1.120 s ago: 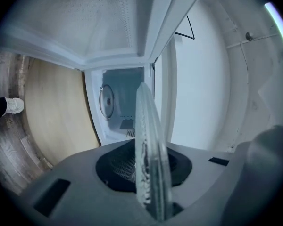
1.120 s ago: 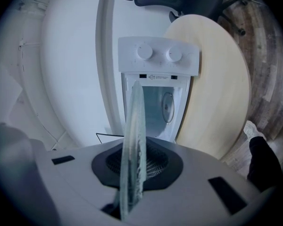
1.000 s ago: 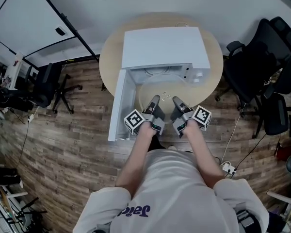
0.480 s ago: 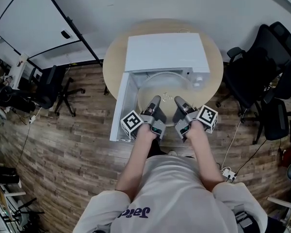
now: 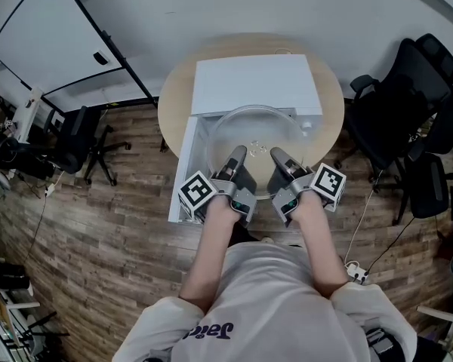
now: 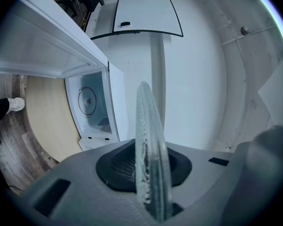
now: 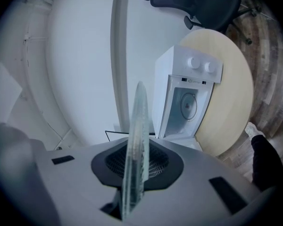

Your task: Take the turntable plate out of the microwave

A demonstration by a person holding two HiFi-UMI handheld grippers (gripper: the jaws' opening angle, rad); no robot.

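The clear glass turntable plate [image 5: 255,136] hangs level in the air in front of and above the white microwave [image 5: 253,81]. Both grippers hold its near rim. My left gripper [image 5: 236,154] is shut on the rim's left part and my right gripper [image 5: 274,157] on its right part. In the left gripper view the plate [image 6: 146,121] shows edge-on, pinched between the jaws of the left gripper [image 6: 150,175]. The right gripper view shows the same: the plate's rim [image 7: 137,126] is clamped in the right gripper [image 7: 132,173]. The microwave's cavity [image 7: 187,105] stands open below and behind.
The microwave's door [image 5: 183,173] is swung open to the left. It sits on a round wooden table [image 5: 331,119]. Black office chairs stand at the right [image 5: 408,104] and at the left [image 5: 79,138]. Wood-plank floor [image 5: 106,225] surrounds the table.
Both grippers have risen together with the plate in them. The plate has come up from the microwave's opening and now looks larger, covering the opening from above.
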